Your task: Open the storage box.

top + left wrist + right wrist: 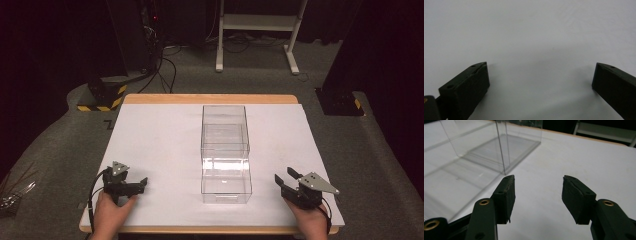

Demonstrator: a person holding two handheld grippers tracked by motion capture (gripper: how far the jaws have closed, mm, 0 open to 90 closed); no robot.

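High view: wooden table [210, 98] covered by a white sheet [155, 150]. Clear plastic box [225, 152] sits mid-sheet, long axis running away from the person, open compartments, nothing inside. Right gripper [286, 180] rests on the sheet near the front edge, to the right of the box's near end, apart from it, jaws spread with nothing between them. Left gripper [141, 184] sits front left, well apart from the box, jaws also wide and empty. Right gripper view: box corner [504, 157] just ahead of the left jaw.
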